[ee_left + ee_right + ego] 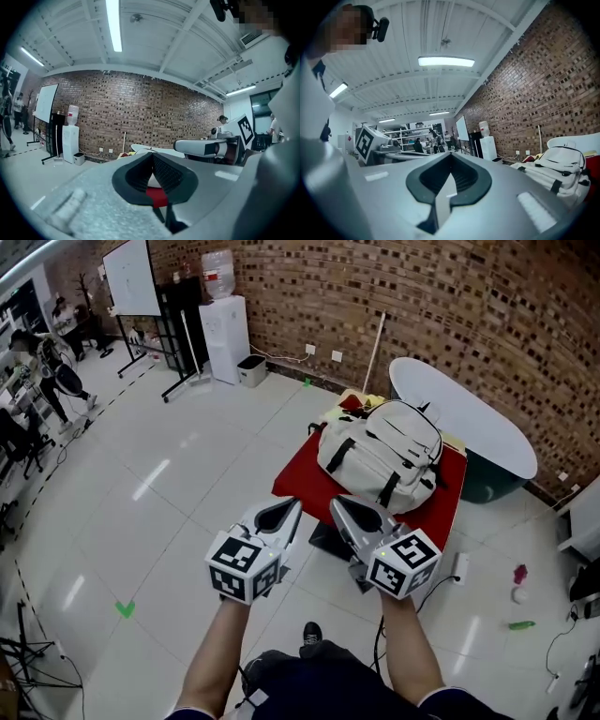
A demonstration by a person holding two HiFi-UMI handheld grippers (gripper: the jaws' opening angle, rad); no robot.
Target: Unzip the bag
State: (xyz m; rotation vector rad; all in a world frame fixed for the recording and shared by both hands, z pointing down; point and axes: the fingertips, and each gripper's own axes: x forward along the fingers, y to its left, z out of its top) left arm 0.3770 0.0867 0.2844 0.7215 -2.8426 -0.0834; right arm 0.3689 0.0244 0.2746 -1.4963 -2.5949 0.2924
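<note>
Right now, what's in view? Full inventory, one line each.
backpack: 1, white with black straps, on the red table
red table: 1, mid-floor, just ahead of both grippers
oval table: 1, white top, behind the red table, by the brick wall
water dispenser: 1, white, at the far wall
whiteboard: 1, white, on a stand left of the dispenser
bin: 1, grey, on the floor right of the dispenser
pole: 1, pale, leaning on the wall
floor mark: 1, green, lower left
left gripper: 1, grey, shut, empty
right gripper: 1, grey, shut, empty
</note>
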